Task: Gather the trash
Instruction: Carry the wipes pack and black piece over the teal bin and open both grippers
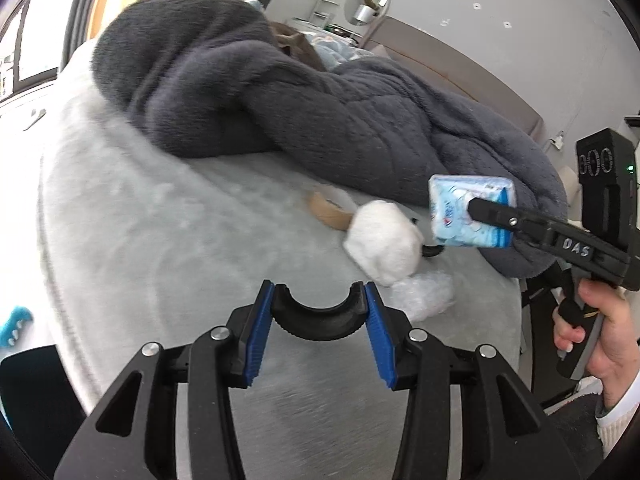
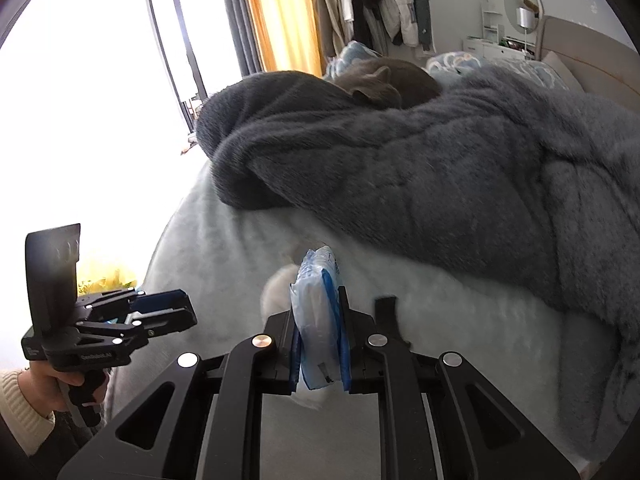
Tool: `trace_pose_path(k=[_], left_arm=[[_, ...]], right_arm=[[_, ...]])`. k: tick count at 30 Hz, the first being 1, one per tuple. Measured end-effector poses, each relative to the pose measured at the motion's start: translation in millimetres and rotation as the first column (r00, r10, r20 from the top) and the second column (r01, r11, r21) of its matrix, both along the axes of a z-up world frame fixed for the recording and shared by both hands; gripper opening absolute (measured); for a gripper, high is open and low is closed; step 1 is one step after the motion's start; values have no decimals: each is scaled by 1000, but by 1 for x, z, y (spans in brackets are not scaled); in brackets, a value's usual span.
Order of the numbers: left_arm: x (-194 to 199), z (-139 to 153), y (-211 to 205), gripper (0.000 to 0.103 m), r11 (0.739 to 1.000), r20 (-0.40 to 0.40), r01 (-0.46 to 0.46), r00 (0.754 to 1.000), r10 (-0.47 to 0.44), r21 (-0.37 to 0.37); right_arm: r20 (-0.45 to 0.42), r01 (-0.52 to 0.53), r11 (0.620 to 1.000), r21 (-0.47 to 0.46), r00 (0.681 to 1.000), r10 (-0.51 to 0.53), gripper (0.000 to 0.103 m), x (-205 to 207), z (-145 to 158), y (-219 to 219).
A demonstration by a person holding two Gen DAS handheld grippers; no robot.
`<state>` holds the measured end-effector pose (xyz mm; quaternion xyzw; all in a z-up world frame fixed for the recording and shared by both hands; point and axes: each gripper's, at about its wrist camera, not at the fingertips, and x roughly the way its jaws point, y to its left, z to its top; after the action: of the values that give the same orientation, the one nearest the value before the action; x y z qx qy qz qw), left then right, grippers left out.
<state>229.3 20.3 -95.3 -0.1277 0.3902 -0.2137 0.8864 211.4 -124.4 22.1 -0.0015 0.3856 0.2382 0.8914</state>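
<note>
1. Left wrist view shows the right gripper [image 1: 476,210] raised over the bed [image 1: 132,240], its jaws clenched on a blue-and-white tissue packet [image 1: 452,204]; the packet is off the cover, so I judge one piece of trash is already picked up
2. Right wrist view confirms it: the tissue packet [image 2: 318,320] stands upright between the two blue pads of the right gripper [image 2: 320,344]
3. The left gripper [image 1: 320,320] has its jaws released; nothing is gripped between the pads, only a black curved part of the tool sits there
4. Still lying on the bed are a crumpled clear plastic wrap [image 1: 424,296], a white fluffy thing [image 1: 380,244] just beside it, and a brown strip [image 1: 328,212]; whether the white thing is trash or a toy I cannot tell
5. No bin or bag is visible, so dropping the packet remains to do, and the wrap seems the next target
6. The surface is a soft pale grey bed cover with a dark grey fleece blanket [image 1: 280,100] heaped on it; a grey cat [image 2: 384,84] rests behind the blanket
7. The room is a bedroom with a bright window, orange curtain [image 2: 280,12], hanging clothes [image 2: 380,0] and a round mirror [image 2: 522,0]
</note>
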Motion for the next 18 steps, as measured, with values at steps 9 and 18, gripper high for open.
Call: trace_pose_path(k=[9, 18], left_arm=[[-13, 7, 50, 48, 996, 11, -88, 996, 88, 26], [-29, 13, 106, 48, 982, 14, -188, 982, 187, 32]], right_arm=[[50, -24, 999, 38, 998, 22, 15, -1, 23, 43], [61, -94, 994, 53, 994, 91, 15, -4, 32, 97]])
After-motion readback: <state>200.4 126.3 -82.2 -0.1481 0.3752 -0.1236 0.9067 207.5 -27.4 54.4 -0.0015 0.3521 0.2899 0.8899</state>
